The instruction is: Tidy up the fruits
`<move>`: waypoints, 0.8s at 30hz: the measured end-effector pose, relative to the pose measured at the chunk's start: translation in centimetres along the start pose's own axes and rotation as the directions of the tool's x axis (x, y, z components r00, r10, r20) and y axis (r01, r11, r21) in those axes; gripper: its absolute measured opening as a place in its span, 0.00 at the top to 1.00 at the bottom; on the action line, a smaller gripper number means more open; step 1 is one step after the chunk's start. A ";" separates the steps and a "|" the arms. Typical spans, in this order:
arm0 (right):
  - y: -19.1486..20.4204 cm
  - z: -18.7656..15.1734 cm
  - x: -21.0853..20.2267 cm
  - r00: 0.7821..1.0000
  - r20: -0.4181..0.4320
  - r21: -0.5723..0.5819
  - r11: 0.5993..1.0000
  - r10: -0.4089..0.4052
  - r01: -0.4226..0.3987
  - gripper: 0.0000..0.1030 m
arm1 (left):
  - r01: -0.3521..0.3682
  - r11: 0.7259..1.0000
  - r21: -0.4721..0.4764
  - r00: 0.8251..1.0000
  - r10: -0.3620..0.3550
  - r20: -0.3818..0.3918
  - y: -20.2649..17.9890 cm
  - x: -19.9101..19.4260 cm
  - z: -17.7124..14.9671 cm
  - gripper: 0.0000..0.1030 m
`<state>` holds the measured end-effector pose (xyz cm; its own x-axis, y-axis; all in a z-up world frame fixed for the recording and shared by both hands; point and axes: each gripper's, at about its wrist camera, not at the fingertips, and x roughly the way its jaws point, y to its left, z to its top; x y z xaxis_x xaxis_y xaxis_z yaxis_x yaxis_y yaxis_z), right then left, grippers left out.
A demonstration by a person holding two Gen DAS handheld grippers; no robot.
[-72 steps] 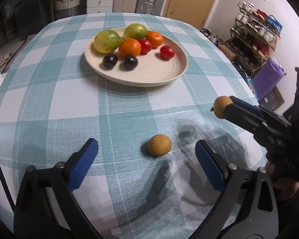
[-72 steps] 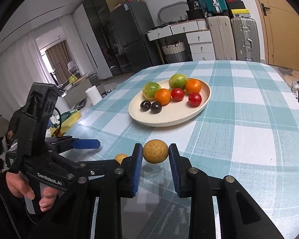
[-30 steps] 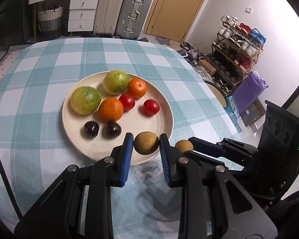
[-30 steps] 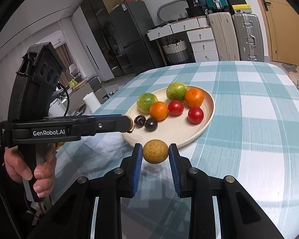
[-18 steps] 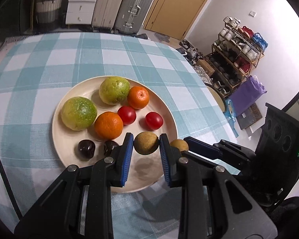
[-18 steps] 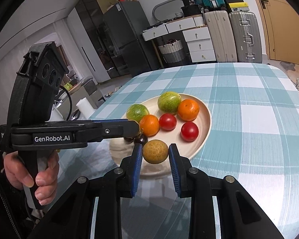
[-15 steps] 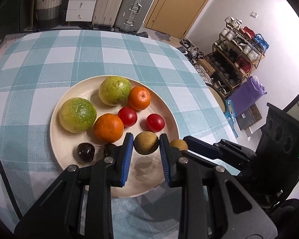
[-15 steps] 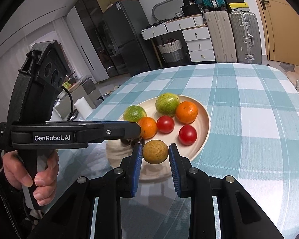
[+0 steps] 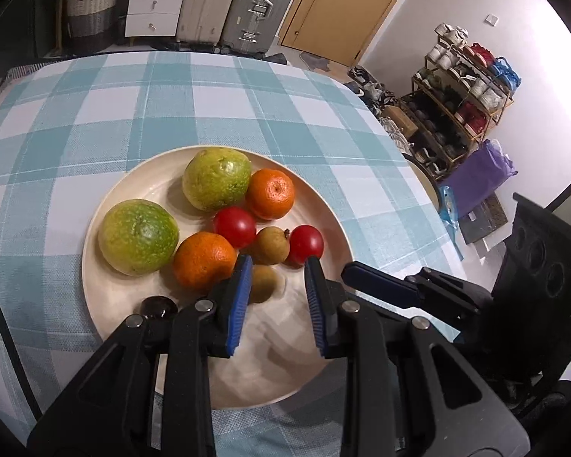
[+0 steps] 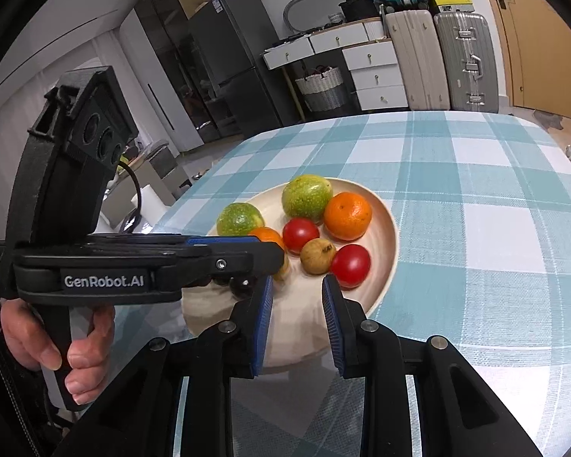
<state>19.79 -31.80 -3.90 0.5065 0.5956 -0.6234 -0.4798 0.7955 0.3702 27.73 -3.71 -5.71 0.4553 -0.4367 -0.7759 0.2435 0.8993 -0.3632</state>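
- Left gripper (image 9: pixel 278 297) is spread over the round cream plate (image 9: pixel 217 392), holding nothing; a small brown fruit (image 9: pixel 262 283) lies just beside its left finger.
- Right gripper (image 10: pixel 296 321) is likewise parted and empty.
- A second brown fruit (image 10: pixel 318 256) rests between two glossy tomatoes (image 10: pixel 350 265).
- Behind them sit oranges (image 9: pixel 271 193) and mottled green fruits (image 9: pixel 217 179).
- A checked cloth covers the surface (image 9: pixel 171 114).

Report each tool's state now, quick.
Left tool: open, holding nothing; a small brown fruit lies on the plate between its fingers.
Right tool: open, empty, above the plate.
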 end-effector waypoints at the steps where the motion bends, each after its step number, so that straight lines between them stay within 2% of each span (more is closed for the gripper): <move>1: -0.1 0.0 0.0 1.000 -0.001 0.002 1.000 -0.001 0.001 0.73 | -0.001 1.000 -0.003 1.000 0.001 0.001 0.0 -0.1 0.1 0.75; 6: -0.2 -0.3 -1.1 1.000 0.010 0.013 1.000 -0.023 0.023 0.73 | -0.013 1.000 -0.008 0.999 0.014 0.030 0.0 -1.2 0.0 0.74; 14: 0.2 -0.5 -3.4 0.997 0.057 0.019 0.998 -0.058 0.057 0.66 | -0.057 0.998 -0.014 0.995 0.058 0.085 -0.1 -4.4 -1.3 0.74; 18: 1.1 -0.3 -5.0 0.993 0.102 0.012 0.998 -0.064 0.063 0.56 | -0.104 0.995 -0.008 0.985 0.104 0.140 -0.4 -6.5 -2.1 0.62; 22: 2.3 -0.1 -6.3 0.988 0.141 -0.007 0.998 -0.061 0.062 0.53 | -0.147 0.989 -0.016 0.970 0.148 0.195 -0.6 -8.5 -3.0 0.60; 24: 2.9 -0.2 -6.9 0.985 0.160 -0.015 0.998 -0.064 0.067 0.51 | -0.167 0.986 -0.018 0.962 0.167 0.216 -0.7 -9.3 -3.4 0.53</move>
<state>14.79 -33.66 1.35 0.6445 0.5535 -0.5275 -0.4554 0.8320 0.3167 20.41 -0.18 -0.01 0.6633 -0.2752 -0.6959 0.1489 0.9599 -0.2377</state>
